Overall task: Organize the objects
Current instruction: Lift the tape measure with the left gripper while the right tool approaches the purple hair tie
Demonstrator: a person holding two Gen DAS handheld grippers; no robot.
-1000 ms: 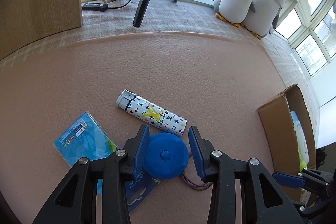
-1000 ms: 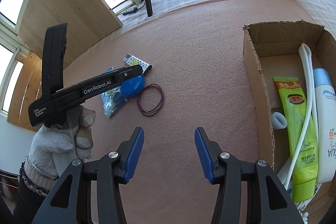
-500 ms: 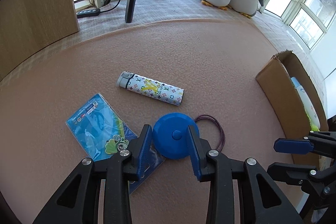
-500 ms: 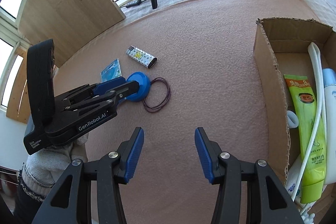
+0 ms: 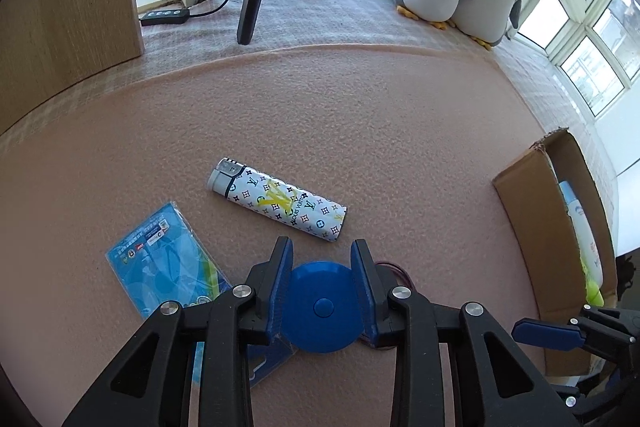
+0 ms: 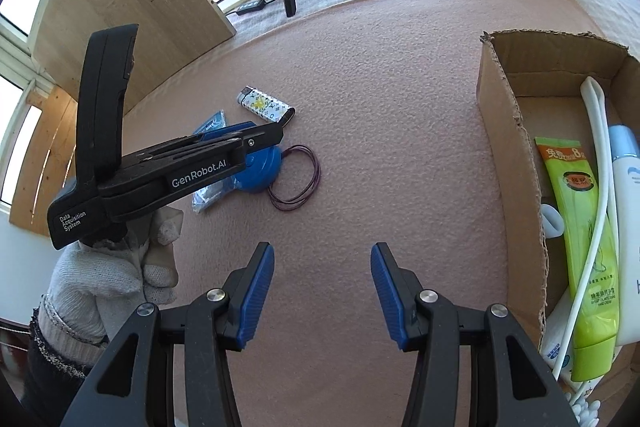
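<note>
- The pink mat (image 5: 360, 115) spreads across the whole floor space, so everything loose lies flat and in easy reach.
- Over at three o'clock in the right wrist view sits the cardboard box (image 6: 504, 131), top open, a green tube (image 6: 580, 227) and a white bottle (image 6: 628, 195) already lying inside lengthwise. By my read, that's where the loose things are headed.
- The right gripper (image 6: 322, 291) hangs low at six o'clock, blades wide apart, holding nothing; it looks to be waiting its turn.
- The left gripper (image 5: 322, 287) has both blue pads pressed on the flat sides of the blue round case (image 5: 320, 307), clamped across its width for a steady pinch. Whether it's off the mat, I can't tell.
- At nine o'clock of it, the blue packet (image 5: 164, 263) lies flat, partly under the fingers.
- At twelve, just beyond, the patterned lighter (image 5: 280, 205) rests on its side.
- The purple hair tie (image 6: 296, 183) lies touching the case at three o'clock.
</note>
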